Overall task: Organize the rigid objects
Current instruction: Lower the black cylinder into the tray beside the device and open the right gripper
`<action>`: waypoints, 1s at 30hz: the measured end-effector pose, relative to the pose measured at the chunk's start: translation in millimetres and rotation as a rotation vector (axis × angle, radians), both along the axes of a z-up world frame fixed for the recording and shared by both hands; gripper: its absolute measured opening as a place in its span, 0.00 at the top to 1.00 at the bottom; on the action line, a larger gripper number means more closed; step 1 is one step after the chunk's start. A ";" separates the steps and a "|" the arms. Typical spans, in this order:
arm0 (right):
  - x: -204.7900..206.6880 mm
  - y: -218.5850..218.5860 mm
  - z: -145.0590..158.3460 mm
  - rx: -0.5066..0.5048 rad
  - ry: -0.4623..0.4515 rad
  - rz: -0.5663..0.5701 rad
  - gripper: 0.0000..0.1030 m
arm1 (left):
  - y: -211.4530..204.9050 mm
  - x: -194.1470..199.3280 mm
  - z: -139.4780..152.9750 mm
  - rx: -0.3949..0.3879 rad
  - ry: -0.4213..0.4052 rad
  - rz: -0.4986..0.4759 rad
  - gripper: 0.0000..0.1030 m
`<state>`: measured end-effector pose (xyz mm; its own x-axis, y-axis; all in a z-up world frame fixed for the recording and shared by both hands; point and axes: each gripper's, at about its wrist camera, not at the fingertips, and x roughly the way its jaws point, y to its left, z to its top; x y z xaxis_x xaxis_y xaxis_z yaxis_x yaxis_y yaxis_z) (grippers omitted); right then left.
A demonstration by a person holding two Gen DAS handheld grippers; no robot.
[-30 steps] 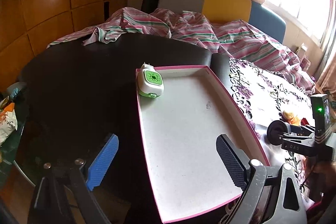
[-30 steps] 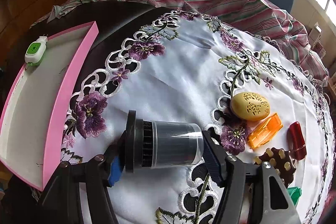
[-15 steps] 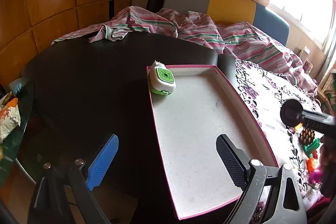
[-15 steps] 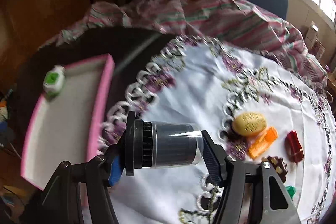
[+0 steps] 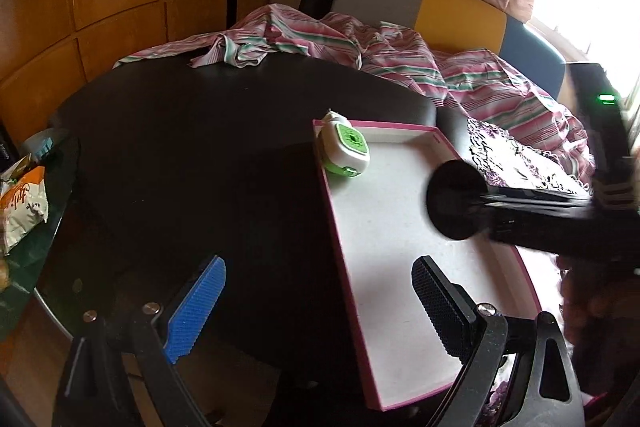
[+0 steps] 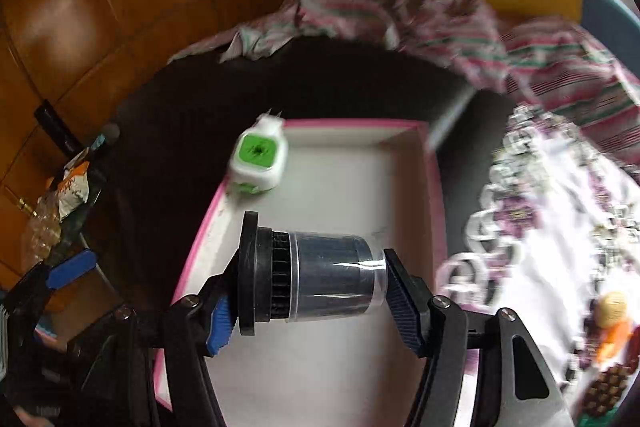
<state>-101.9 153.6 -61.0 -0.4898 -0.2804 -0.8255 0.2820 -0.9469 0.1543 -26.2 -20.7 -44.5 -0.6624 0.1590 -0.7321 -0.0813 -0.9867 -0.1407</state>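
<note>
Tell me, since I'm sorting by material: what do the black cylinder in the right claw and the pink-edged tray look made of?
The black cylinder with the clear sleeve looks like hard plastic: ribbed matte collar, glossy see-through wall with a highlight. The pink-edged white tray looks like matte cardboard, judging by its thin flat walls; I can't be sure.

Each gripper is built on a black angular frame with triangular cut-outs. On the left gripper (image 5: 318, 303), one blue ribbed pad (image 5: 196, 309) and one black cross-hatched pad (image 5: 442, 307) are fitted. Silver screw heads (image 5: 151, 308) are set just behind the pads. On the right gripper (image 6: 308, 291), dark blue ribbed pads (image 6: 404, 307) are fitted.
</note>
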 end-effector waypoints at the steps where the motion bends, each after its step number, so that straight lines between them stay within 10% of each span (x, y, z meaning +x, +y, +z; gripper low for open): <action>1: -3.9 -7.7 -5.5 0.005 -0.011 0.001 0.37 | -1.5 -0.2 -0.5 -0.003 0.001 0.005 0.08; 10: -34.4 -49.8 -35.4 0.032 -0.062 0.012 0.35 | -10.1 -1.8 -3.2 -0.006 -0.009 0.020 0.08; 30: 35.4 20.4 16.6 0.050 0.118 -0.077 0.17 | 1.8 6.6 12.5 -0.015 0.035 -0.031 0.08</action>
<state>-66.5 174.0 -44.4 -0.6023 -0.1984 -0.7733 0.2219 -0.9721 0.0765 -19.6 -18.9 -32.0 -0.6826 0.1685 -0.7111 -0.1162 -0.9857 -0.1221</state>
